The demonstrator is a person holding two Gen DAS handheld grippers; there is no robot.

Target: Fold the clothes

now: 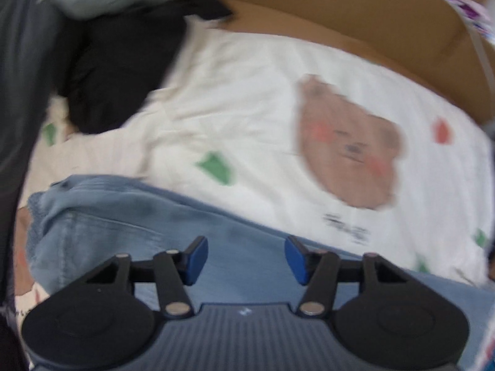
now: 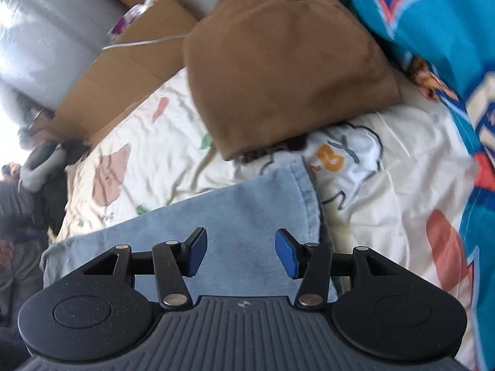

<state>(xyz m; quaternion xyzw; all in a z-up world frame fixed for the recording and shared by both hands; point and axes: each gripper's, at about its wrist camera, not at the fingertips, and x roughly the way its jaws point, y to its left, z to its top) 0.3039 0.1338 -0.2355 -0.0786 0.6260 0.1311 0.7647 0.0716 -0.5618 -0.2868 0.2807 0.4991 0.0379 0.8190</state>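
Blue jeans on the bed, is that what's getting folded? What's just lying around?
For the job:
light blue denim jeans
left gripper, open
right gripper, open

Lying about:
folded brown fabric garment
teal patterned jersey
black crumpled garment
brown cardboard box

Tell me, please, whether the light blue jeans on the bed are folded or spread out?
Spread out: the jeans lie flat along the bedsheet, hem end free, under both open grippers. Full length isn't visible.

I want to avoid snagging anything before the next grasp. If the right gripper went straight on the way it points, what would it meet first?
Most likely the light blue jeans: the open right gripper looks along them toward their hem. Past that lie the white printed garment and the brown folded garment, though depth is hard to judge.
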